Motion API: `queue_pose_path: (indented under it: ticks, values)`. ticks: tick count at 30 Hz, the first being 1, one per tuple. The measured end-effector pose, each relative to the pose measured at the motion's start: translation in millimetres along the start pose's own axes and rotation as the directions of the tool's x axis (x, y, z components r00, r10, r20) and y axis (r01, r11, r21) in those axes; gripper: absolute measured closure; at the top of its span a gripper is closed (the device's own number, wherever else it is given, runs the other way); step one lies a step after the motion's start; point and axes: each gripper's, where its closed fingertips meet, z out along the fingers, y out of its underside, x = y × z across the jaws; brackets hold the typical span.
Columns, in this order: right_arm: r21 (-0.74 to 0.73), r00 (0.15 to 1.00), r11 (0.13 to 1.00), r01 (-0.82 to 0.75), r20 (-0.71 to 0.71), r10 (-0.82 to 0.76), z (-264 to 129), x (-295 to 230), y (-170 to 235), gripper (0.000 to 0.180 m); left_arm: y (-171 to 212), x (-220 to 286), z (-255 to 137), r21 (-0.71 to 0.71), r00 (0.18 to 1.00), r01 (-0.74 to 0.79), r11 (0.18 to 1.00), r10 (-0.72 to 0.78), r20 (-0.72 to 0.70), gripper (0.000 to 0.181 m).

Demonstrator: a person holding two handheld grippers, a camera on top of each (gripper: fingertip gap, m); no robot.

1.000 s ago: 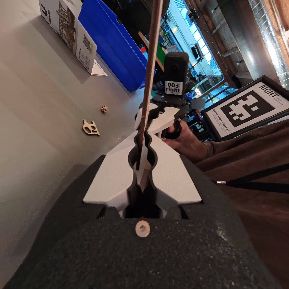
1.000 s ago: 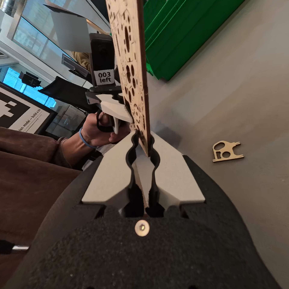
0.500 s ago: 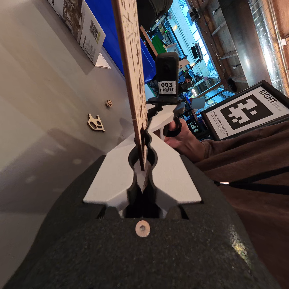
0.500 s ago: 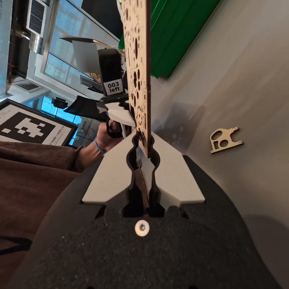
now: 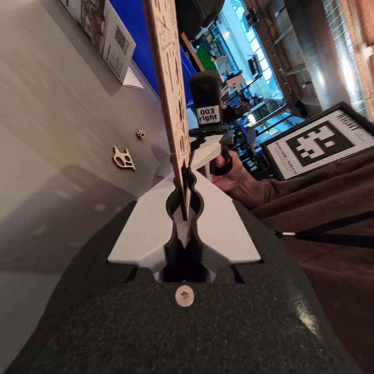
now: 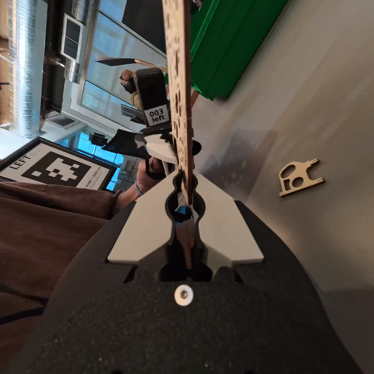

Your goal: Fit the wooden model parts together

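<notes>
A thin laser-cut wooden sheet (image 5: 172,81) with many cut-out parts is held on edge above the grey table. My left gripper (image 5: 183,177) is shut on one end of it. My right gripper (image 6: 186,174) is shut on the opposite end of the same sheet (image 6: 179,81). The two grippers face each other: the right one shows in the left wrist view (image 5: 204,149), and the left one shows in the right wrist view (image 6: 159,149). A loose flat wooden part (image 5: 123,159) and a small wooden gear (image 5: 141,133) lie on the table. The loose part also shows in the right wrist view (image 6: 299,178).
A printed kit box (image 5: 105,38) and a blue bin (image 5: 139,44) stand at the table's far side. A green bin (image 6: 232,50) stands at the other end. Framed marker signs (image 5: 319,145) (image 6: 54,168) lean near the person's brown sleeves. Only a small space, under 4 cm, lies between the two pairs of fingers.
Both grippers have turned with the sheet still clamped. In the left wrist view it went from edge-on to showing its face. The loose part has not moved on the table.
</notes>
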Motion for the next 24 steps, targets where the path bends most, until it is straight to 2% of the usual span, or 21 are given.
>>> queue_pose_path:
  ticks: [3,6,13,17,21,24]
  values:
    - [-0.049,0.999,0.998,0.039,-0.004,-0.039,-2,0,3,0.165,0,-1,2,-0.008,1.000,0.003,1.000,-0.003,0.003,0.180]
    - [-0.068,0.997,0.995,0.076,-0.026,-0.078,-3,1,4,0.172,0,2,2,-0.013,1.000,-0.013,1.000,0.013,0.001,0.180]
    - [-0.094,0.996,0.991,0.093,0.009,-0.092,-5,-4,6,0.173,2,7,2,-0.016,1.000,-0.011,1.000,0.010,-0.021,0.180]
    - [-0.124,0.985,0.984,0.131,-0.101,-0.143,-5,12,10,0.170,7,2,5,-0.038,0.997,-0.054,0.998,0.056,0.049,0.179]
    - [-0.103,0.992,0.989,0.108,-0.049,-0.113,-5,3,8,0.171,6,2,4,-0.043,0.999,-0.039,0.998,0.040,0.022,0.179]
    - [-0.111,0.995,0.990,0.093,-0.018,-0.095,-9,1,7,0.163,3,4,1,-0.032,0.999,-0.039,0.999,0.039,0.010,0.179]
